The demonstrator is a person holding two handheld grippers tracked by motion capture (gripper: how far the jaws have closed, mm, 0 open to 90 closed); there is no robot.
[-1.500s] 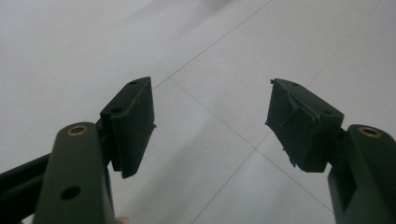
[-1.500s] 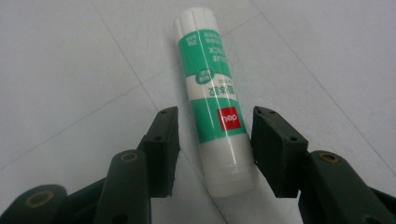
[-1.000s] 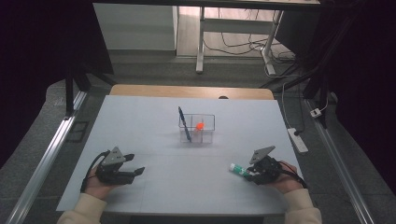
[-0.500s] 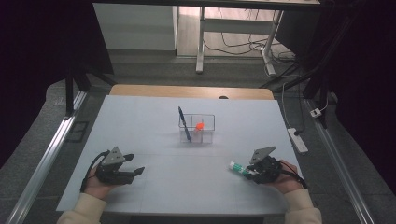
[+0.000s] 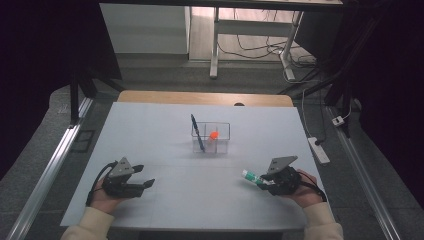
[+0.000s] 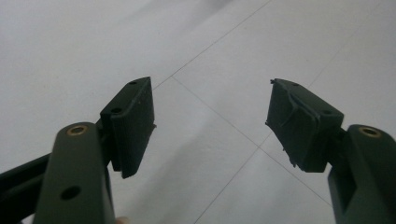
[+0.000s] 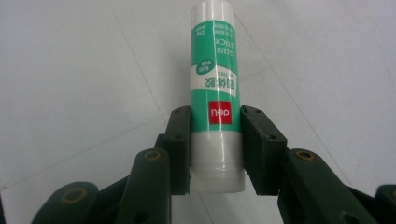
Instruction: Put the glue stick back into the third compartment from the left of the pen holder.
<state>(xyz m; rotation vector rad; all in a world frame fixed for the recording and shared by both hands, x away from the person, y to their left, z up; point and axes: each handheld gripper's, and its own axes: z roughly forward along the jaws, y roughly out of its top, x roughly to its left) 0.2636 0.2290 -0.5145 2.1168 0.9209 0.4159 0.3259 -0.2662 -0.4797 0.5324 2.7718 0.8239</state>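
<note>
A green and white glue stick (image 7: 215, 88) lies lengthwise between the jaws of my right gripper (image 7: 215, 140), which is shut on its lower part. In the high view the same glue stick (image 5: 250, 176) pokes out to the left of the right gripper (image 5: 264, 182), low over the table at the front right. At the front left my left gripper (image 5: 145, 177) rests near the table and stands open, its pads (image 6: 135, 121) wide apart with nothing between them.
A clear plastic organizer box (image 5: 212, 137) stands at the middle of the white table (image 5: 150, 130), with a dark pen (image 5: 197, 132) leaning in it and a small orange thing (image 5: 214, 134) inside. A power strip (image 5: 318, 150) lies past the table's right edge.
</note>
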